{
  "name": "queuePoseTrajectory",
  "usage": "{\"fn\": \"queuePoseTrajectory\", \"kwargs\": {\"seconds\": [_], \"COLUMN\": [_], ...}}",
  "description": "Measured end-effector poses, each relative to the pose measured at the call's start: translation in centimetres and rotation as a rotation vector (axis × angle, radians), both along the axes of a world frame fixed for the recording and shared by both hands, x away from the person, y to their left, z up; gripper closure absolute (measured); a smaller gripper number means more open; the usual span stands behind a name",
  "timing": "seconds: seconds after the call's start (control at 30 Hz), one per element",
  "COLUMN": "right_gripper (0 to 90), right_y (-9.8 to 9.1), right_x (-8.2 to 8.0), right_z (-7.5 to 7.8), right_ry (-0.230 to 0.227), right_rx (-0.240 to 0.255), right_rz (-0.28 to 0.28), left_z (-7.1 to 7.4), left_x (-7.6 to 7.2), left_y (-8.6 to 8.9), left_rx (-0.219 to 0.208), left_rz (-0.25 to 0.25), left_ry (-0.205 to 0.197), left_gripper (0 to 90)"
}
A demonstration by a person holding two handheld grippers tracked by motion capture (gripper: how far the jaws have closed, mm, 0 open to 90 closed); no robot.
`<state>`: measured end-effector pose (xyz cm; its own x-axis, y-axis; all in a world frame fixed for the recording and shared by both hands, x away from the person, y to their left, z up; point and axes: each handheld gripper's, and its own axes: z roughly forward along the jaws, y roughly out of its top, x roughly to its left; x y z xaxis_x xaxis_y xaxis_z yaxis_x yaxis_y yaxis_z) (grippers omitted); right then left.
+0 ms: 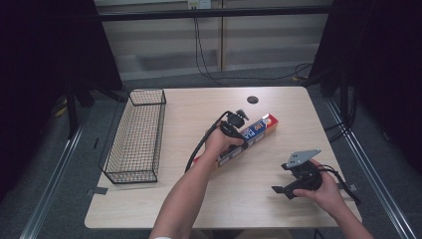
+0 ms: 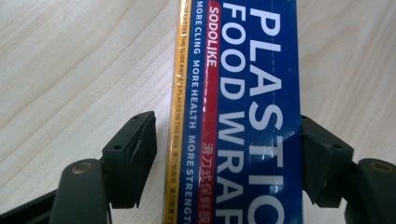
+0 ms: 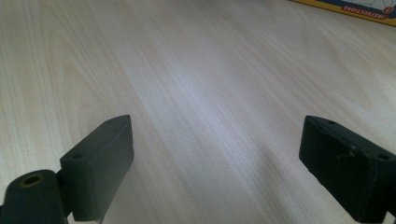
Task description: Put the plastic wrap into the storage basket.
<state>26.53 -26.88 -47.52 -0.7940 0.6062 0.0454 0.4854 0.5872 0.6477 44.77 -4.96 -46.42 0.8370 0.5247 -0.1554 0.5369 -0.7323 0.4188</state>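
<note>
1. Two tools are at work in the high view. The left tool [image 1: 238, 130] reaches down onto a long blue box of plastic food wrap [image 1: 260, 128], which lies slantwise near the middle of the tabletop [image 1: 189, 199], one end toward 1 o'clock and the other toward 7 o'clock. The right tool [image 1: 283, 191] rests near the edge at about 5 o'clock, well apart from the box. A black wire basket [image 1: 135, 137] stands at 9 o'clock.

2. Left gripper view: the box [image 2: 247, 112] runs straight up between the two black jaws. The jaw at 3 o'clock touches the box's blue side; the one at 9 o'clock stands just beside the yellow edge with a sliver of tabletop [image 2: 70, 70] between. So the left tool [image 2: 224, 158] straddles the box, not yet clamped on it. To grip well, I judge that the jaws should stay square across the narrow width and close until both pads press evenly, near the middle of the length so that the box does not tip when lifted.

3. Right gripper view: the right tool [image 3: 215, 168] has its jaws wide apart over bare wood [image 3: 196, 84], holding and touching nothing. A yellow corner of the box [image 3: 355, 8] shows at 1 o'clock.
</note>
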Motion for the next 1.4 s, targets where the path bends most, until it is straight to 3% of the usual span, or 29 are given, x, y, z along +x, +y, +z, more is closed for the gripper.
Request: {"fn": "queuePoseTrajectory", "kwargs": {"seconds": [0.1, 0.17, 0.37, 0.9, 1.07, 1.4], "right_gripper": [10.0, 10.1, 10.1, 10.1, 10.1, 9.3], "right_y": [0.0, 0.0, -0.2, -0.1, 0.0, 0.2], "right_x": [-0.1, -0.1, -0.1, 0.0, 0.0, 0.1], "right_z": [0.0, 0.0, 0.0, 0.1, 0.1, 0.1], "right_ry": [0.001, 0.002, -0.002, -0.005, -0.001, -0.005], "right_rx": [-0.006, -0.007, -0.002, 0.010, 0.013, 0.022], "right_rz": [0.001, 0.003, -0.001, 0.000, -0.002, 0.006], "left_z": [0.5, 0.9, 1.3, 3.5, 4.5, 6.6], "left_x": [-0.2, -0.4, -0.5, -0.7, -0.8, -1.1], "left_y": [-0.4, -0.8, 0.3, 3.6, 4.8, 7.3], "left_rx": [0.047, 0.129, 0.169, 0.195, 0.171, 0.172], "left_rz": [0.016, 0.029, 0.052, 0.161, 0.206, 0.271], "left_ry": [-0.002, 0.012, 0.059, 0.084, 0.080, 0.092], "left_gripper": [38.0, 39.6, 41.1, 41.9, 41.9, 41.9]}}
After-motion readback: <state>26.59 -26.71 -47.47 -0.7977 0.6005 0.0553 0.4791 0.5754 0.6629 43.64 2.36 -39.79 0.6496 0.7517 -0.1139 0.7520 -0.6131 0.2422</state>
